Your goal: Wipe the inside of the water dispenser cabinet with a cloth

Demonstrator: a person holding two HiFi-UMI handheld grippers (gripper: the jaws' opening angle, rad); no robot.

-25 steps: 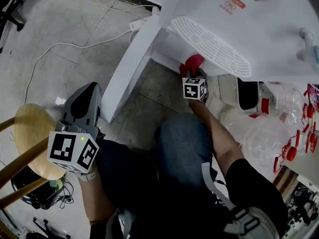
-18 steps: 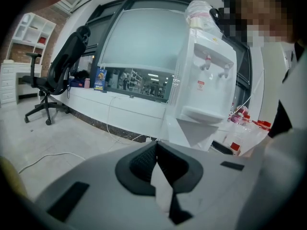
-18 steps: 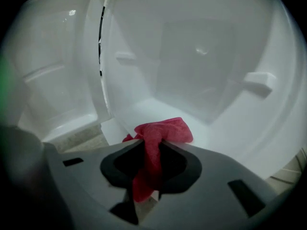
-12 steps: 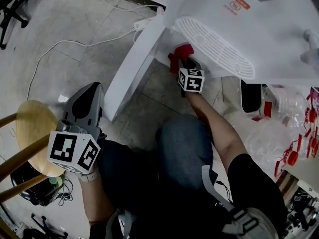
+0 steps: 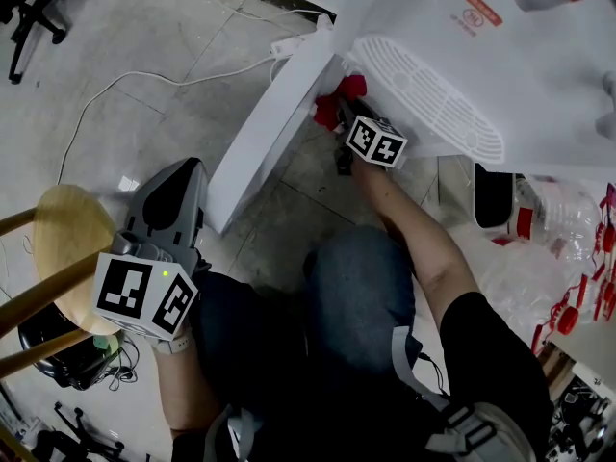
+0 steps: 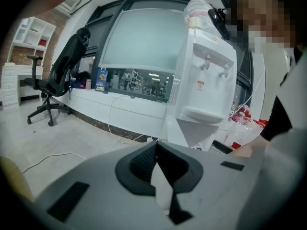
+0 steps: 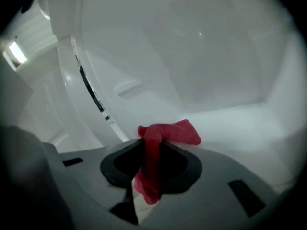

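A red cloth [image 7: 171,132] is pinched in the closed jaws of the right gripper [image 7: 148,145], its bunched end low at the left front edge of the water dispenser cabinet [image 7: 201,56]. Bare white walls open wide behind and to its right. The cabinet door [image 5: 260,133] stands open just to the cloth's left. The left gripper [image 6: 156,150], jaws together on nothing, hangs over the person's lap, beside a wooden stool [image 5: 58,243] and well apart from the dispenser.
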